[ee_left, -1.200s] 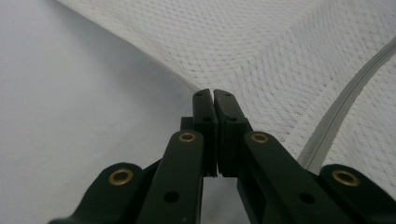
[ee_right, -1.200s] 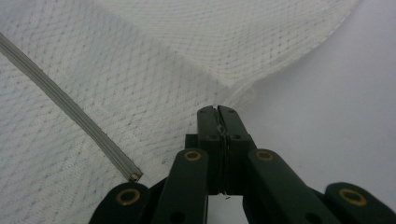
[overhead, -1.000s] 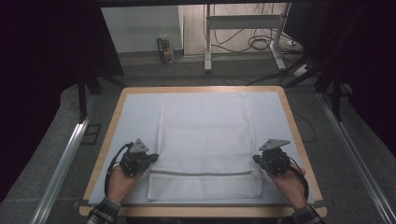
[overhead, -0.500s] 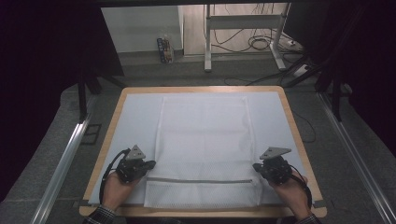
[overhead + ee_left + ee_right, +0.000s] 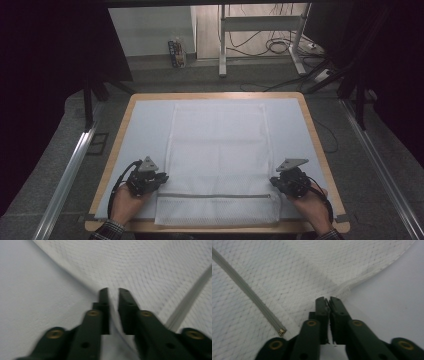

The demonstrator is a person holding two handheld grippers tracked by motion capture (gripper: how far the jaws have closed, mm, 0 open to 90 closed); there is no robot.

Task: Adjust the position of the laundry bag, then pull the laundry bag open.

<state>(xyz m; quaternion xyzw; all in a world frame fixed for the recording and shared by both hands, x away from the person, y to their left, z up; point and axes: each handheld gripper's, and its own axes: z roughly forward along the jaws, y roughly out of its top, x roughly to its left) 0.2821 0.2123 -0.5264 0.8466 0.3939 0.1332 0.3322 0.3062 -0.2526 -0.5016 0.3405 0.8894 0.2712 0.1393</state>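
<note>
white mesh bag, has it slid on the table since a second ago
Yes. The white mesh zippered bag has slid toward the person: its near hem now lies closer to the wooden table's near edge.

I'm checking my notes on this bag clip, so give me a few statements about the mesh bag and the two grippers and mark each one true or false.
1. The white mesh bag lies flat on the table. True.
2. Its grey zipper runs along the bag's far end. False: it runs across the end near the person.
3. The right gripper has its jaws closed on the bag's edge. True.
4. The left gripper is at the bag's far left corner. False: it is at the left edge near the zipper, with the edge between its jaws.
5. Both grippers are held up off the bag over the middle of the table. False: each is down at a side edge.
</note>
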